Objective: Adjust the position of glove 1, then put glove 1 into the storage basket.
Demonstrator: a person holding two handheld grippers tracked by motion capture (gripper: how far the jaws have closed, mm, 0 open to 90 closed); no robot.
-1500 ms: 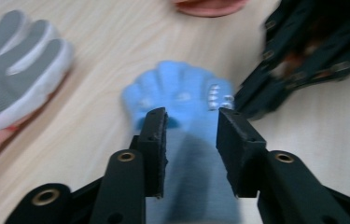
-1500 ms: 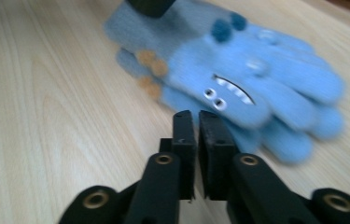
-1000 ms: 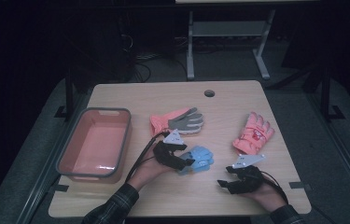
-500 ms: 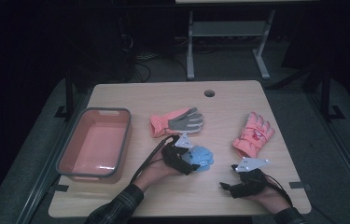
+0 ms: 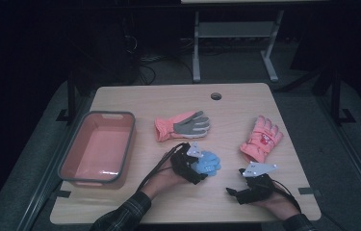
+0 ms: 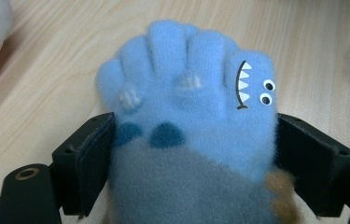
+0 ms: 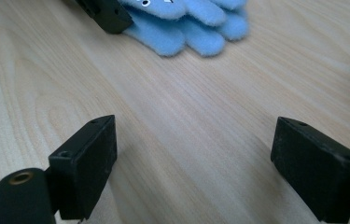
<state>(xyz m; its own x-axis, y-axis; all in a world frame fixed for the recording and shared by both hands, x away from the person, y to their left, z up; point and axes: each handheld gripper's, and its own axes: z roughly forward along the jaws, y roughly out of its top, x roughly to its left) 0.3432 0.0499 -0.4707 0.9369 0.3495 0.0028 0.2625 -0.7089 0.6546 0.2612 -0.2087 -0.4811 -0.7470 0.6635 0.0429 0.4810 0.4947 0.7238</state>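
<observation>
Nearest the person, the right gripper [image 5: 232, 191] sits low on the light wooden table [image 5: 236, 103] w/ its jaws spread wide, bare wood between them; they've just been opening. Just left of it and a bit further out, the left gripper [image 5: 202, 174] has its jaws wide too, also just been opening, w/ the fuzzy light-blue knit glove with a toothy monster face [image 6: 196, 93] lying flat between the pads, which flank the fuzz w/o squeezing it. Further back: a coral glove with a grey palm [image 5: 183, 125] mid-table, a pink padded glove [image 5: 261, 139] on the right, and a pink plastic tub with a grey rim [image 5: 130, 131] on the left.
</observation>
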